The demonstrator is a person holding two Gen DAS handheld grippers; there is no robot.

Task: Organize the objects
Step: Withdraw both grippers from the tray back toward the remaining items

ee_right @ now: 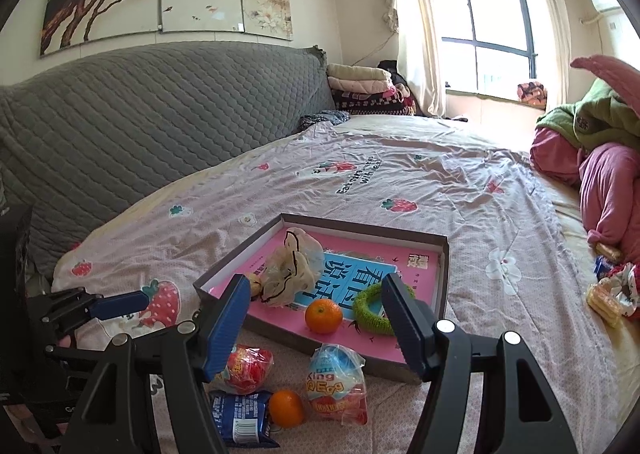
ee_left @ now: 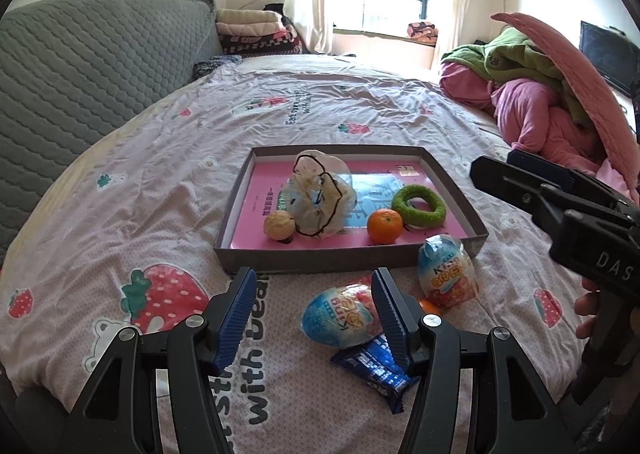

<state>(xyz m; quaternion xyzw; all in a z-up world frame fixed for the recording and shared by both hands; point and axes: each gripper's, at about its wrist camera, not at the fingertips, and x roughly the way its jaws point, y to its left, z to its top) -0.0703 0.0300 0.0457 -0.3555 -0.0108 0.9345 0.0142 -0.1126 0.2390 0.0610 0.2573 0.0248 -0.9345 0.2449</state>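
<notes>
From the left wrist view, the shallow box (ee_left: pixel 348 254) sits on the bed (ee_left: pixel 160 182) and serves as the collecting place: a walnut (ee_left: pixel 278 226), a crumpled plastic bag (ee_left: pixel 320 194), an orange (ee_left: pixel 385 227) and a green ring (ee_left: pixel 419 207) already lie inside it. Just in front of the box, still loose on the bed, are two wrapped toy eggs (ee_left: pixel 340 318) (ee_left: pixel 448 274) and a blue snack packet (ee_left: pixel 372 374). The left hand-held gripper (ee_left: pixel 314 314) is spread wide and holds nothing; the nearer egg lies just at its right finger, not yet between them. The right hand-held gripper (ee_left: pixel 560 206) hangs off to the box's right.

From the right wrist view, the right hand-held gripper (ee_right: pixel 316 322) is likewise spread and empty, hovering over the box's near edge (ee_right: pixel 304 338). A second orange (ee_right: pixel 286 408) lies loose in front of the box, beside the packet (ee_right: pixel 240 418); I'd guess these go in next.
</notes>
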